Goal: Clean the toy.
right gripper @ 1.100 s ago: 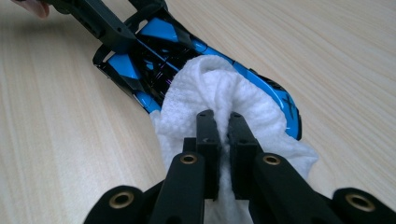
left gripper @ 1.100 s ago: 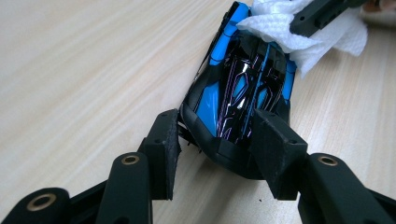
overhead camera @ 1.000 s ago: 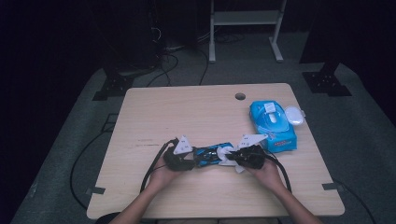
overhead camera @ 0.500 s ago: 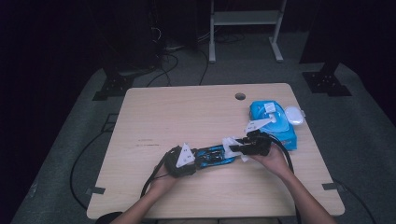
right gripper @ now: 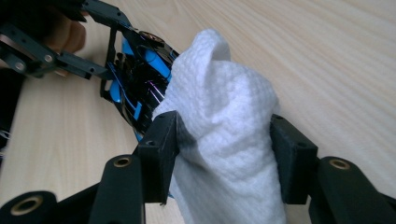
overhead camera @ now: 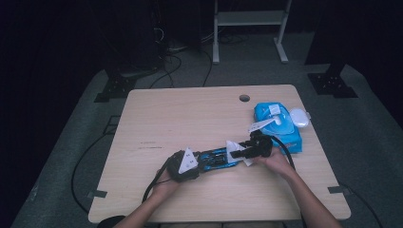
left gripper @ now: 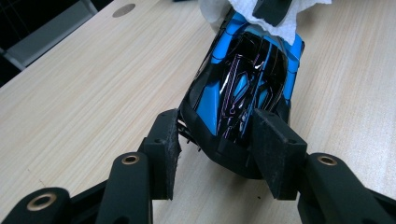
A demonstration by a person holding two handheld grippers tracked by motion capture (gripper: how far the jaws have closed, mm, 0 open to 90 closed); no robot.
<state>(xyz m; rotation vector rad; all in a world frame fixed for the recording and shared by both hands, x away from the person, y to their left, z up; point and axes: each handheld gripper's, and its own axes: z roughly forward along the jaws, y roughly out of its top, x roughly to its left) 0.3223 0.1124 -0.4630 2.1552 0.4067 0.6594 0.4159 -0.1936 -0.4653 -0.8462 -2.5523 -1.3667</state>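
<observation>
Pale wooden table (overhead camera: 157, 118) first, blue packet of wipes (overhead camera: 278, 124) at its right edge. Mid-table lies the glossy blue-and-black toy car (left gripper: 243, 88), left gripper (left gripper: 217, 149) clamped on its end. Right gripper (right gripper: 224, 154), jaws just opening, loosely flanks the crumpled white wipe (right gripper: 224, 140) against the car.

Blue-black toy car (left gripper: 243, 88) on table, white wipe (right gripper: 224, 140) draped

Blue-and-black toy car (left gripper: 243, 88), white dimpled wipe (right gripper: 224, 121), pale woodgrain table (overhead camera: 190, 114)
</observation>
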